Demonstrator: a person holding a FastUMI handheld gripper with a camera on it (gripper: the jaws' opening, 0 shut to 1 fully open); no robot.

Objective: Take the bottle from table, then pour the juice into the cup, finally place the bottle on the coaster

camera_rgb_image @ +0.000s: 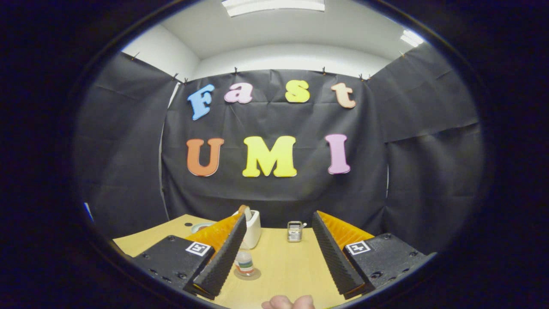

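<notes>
From where I stand, the tool (279,253) is held low and level over the pale wooden surface (287,266), pointing toward the black cloth wall (274,189) at the back. Its two ridged fingers are spread wide apart with nothing between them but bare wood.

Starting at the left, a round whitish dish (200,226) sits near the far left corner of the surface, partly hidden behind the left finger (223,257). Next to it stands a white rectangular cup (253,228) with something brownish poking out of its top, just beyond that finger's tip. Nearer, tight against the inner side of the left finger, a small clear plastic bottle with a striped label (244,262) stands upright on a thin round coaster (248,274).

Further right, a small metallic ribbed container (294,231) rests near the back edge, between the two fingertips and well beyond them. The right finger (334,257) angles outward. At the near edge, the person's fingertips (288,302) curl just into sight below the tool.
</notes>
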